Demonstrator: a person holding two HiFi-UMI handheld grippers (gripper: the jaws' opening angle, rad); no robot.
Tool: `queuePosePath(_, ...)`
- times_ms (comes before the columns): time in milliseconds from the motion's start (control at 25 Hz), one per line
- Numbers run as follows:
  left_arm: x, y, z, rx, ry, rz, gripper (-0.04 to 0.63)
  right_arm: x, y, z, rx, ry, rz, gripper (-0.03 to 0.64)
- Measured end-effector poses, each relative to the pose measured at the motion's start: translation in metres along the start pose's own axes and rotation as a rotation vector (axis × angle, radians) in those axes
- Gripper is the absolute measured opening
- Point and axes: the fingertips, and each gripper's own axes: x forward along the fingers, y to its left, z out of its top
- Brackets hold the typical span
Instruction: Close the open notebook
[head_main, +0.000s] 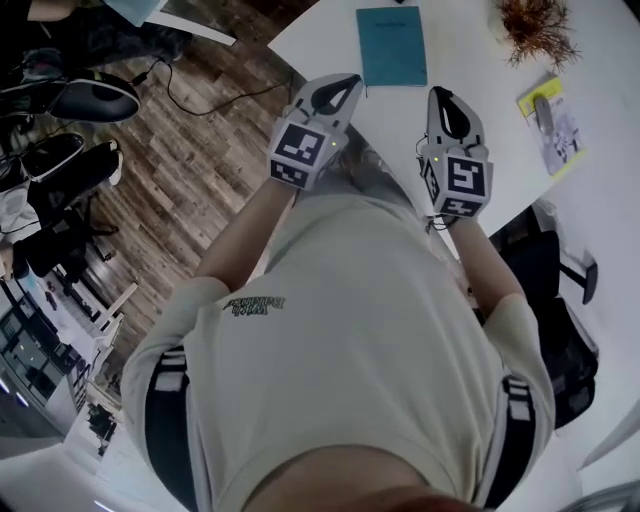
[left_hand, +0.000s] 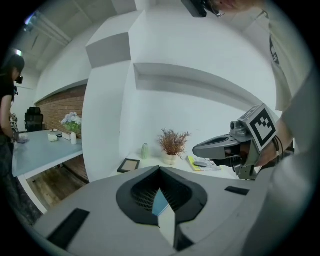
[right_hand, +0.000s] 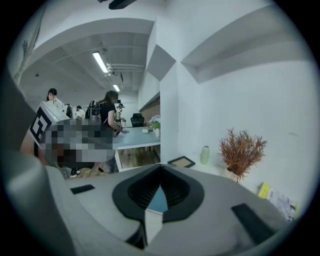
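A closed teal notebook (head_main: 391, 45) lies flat on the white table (head_main: 470, 50), beyond both grippers. My left gripper (head_main: 347, 84) hangs in the air just short of the notebook's near left corner, its jaws together and empty. My right gripper (head_main: 440, 96) is level with it off the near right corner, also shut on nothing. In the left gripper view only a teal sliver of the notebook (left_hand: 160, 202) shows through the slit under the closed tips, and the right gripper (left_hand: 199, 148) juts in from the right. The right gripper view shows the same teal sliver of the notebook (right_hand: 159, 199).
A dried plant in a pot (head_main: 537, 28) and a yellow leaflet (head_main: 552, 122) sit at the table's right. A picture frame (left_hand: 129, 164) and a green vase (left_hand: 145, 151) stand against the wall. Wood floor (head_main: 200, 150) and cables lie left; an office chair (head_main: 562, 330) is at the right.
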Motion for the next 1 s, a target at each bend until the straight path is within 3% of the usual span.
queuePosePath(160, -0.022, 0.007, 0.034, 0.004, -0.083, 0.058, 0.012, -0.009, 0.009, 0.034, -0.02, -0.067, 0.021, 0.006)
queuePosePath(520, -0.076, 0.008, 0.097, 0.031, -0.242, 0.108, 0.012, -0.034, 0.044, 0.09, -0.075, -0.191, 0.099, 0.006)
queuePosePath(760, -0.097, 0.003, 0.1, 0.086, -0.264, 0.135, 0.012, -0.047, 0.067, 0.106, -0.127, -0.258, 0.154, 0.005)
queuePosePath(1000, -0.107, -0.005, 0.099, 0.095, -0.258, 0.139, 0.012, -0.061, 0.08, 0.111, -0.094, -0.331, 0.18, 0.003)
